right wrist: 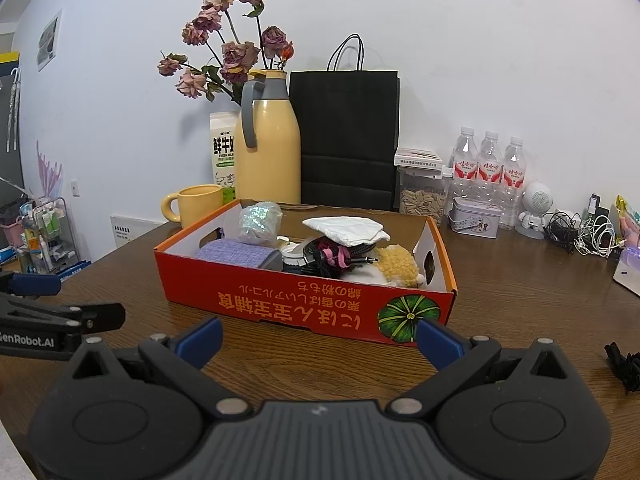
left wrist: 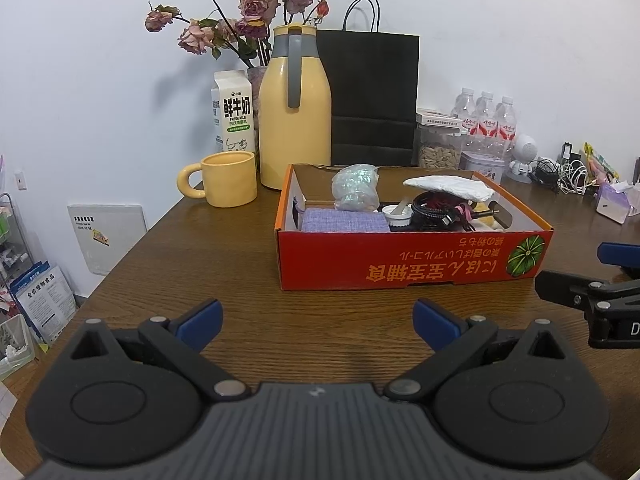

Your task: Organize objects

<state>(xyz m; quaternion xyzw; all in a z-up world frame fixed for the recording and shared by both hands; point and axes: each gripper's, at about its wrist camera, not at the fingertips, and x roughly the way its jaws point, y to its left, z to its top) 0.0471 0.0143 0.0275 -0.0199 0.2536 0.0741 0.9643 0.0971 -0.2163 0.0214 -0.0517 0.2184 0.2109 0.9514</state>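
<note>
Nearest the left wrist lens, the left gripper (left wrist: 318, 322) hovers over bare wooden table (left wrist: 224, 264) with its blue-padded fingers spread wide and nothing between them. At 3 o'clock in that view the right gripper (left wrist: 612, 276) pokes in from the edge. In its own view the right gripper (right wrist: 319, 340) is likewise spread wide and empty, its right fingertip (right wrist: 436, 338) overlapping the near wall of the box.

At 12 o'clock from both grippers sits the red cardboard box (left wrist: 412, 258), open-topped, upside-down print and a green pumpkin picture on its near wall. Inside, from 9 toward 3 o'clock: a lavender woven pouch (right wrist: 236, 254), an iridescent crinkled bag (right wrist: 260, 222) behind it, a small white lidded jar (right wrist: 292, 256), a coiled black cable (right wrist: 320, 258) with pink ties, a folded white cloth (right wrist: 346, 230) resting on top, and a yellow fleecy plush (right wrist: 398, 266) in the right corner.

Beyond the box, at 11 o'clock, stand a yellow mug (left wrist: 228, 178), a milk carton (left wrist: 234, 112), a yellow thermos jug (left wrist: 294, 108) and dried roses (left wrist: 240, 12); a black paper bag (left wrist: 372, 92) is at 12. Water bottles (right wrist: 490, 160) and a seed jar (right wrist: 422, 196) stand at 2 o'clock.
</note>
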